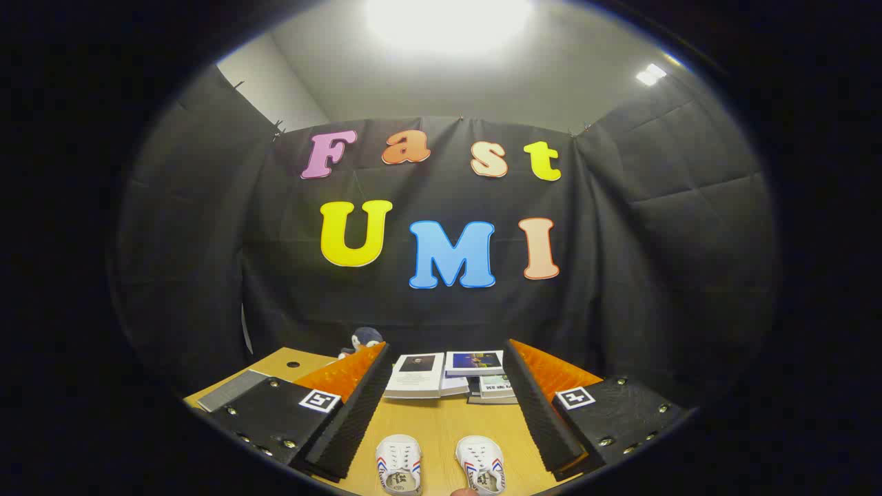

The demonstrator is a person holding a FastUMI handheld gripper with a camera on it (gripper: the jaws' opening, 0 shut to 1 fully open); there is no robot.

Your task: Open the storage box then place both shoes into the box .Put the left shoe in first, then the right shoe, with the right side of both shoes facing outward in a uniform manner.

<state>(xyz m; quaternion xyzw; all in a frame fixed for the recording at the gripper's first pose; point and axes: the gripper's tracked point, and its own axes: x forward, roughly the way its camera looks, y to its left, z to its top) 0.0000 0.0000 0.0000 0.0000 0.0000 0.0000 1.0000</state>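
- White shoes, left shoe (399,465) and right shoe (481,463), are lying side by side on the worktop (441,427) between the jaws.
- Gripper (441,396) jaws are standing wide open, holding nothing.

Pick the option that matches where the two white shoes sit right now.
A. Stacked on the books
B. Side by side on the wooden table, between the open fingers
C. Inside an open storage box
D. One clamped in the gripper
B: the two white shoes lie side by side on the wooden table, between the spread fingers of the gripper, nearer than the books.
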